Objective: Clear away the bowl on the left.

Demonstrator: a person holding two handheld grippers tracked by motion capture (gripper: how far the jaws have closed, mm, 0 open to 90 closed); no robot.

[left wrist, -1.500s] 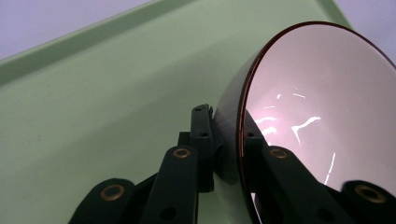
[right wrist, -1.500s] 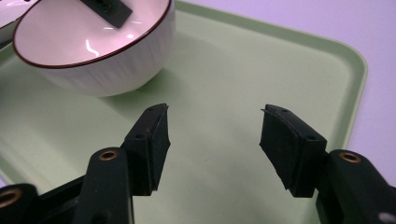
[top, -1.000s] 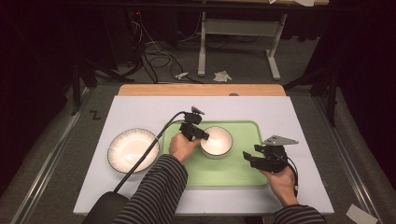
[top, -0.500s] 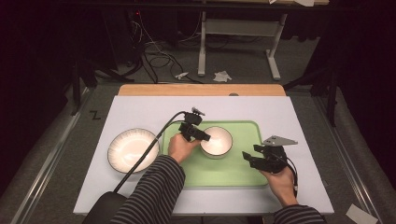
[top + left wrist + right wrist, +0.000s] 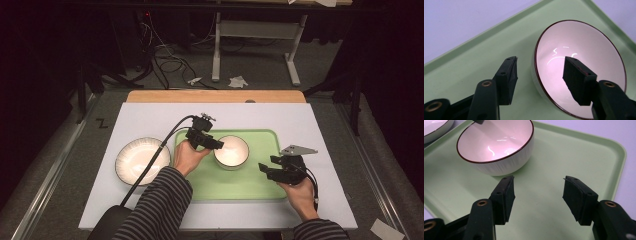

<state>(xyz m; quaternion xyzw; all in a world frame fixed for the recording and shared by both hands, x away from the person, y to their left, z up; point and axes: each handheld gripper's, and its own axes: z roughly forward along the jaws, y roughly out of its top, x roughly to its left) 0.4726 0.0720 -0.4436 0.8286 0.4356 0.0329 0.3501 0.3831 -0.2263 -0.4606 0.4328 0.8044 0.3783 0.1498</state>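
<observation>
A white bowl point(image 5: 231, 151) with a dark red rim stands on the green tray point(image 5: 250, 186), left of its middle. My left gripper point(image 5: 217, 144) hovers at the bowl's left rim. In the left gripper view the jaws have just been opening: they straddle the rim of the bowl point(image 5: 584, 47), one pad outside it and one over the inside, and neither touches it. My right gripper point(image 5: 263, 170) is held open over the tray's right part. Nothing lies between its jaws, and the bowl point(image 5: 496, 142) sits ahead of them.
A wider white dish point(image 5: 142, 160) with a dark rim rests on the white tabletop point(image 5: 310, 125) just left of the tray. A wooden strip point(image 5: 215, 96) runs along the far edge. The left gripper's cable point(image 5: 150, 165) trails across the dish.
The left gripper has risen a little at the bowl's rim and its jaws have parted. The bowl stays on the tray. The right gripper has not moved.
</observation>
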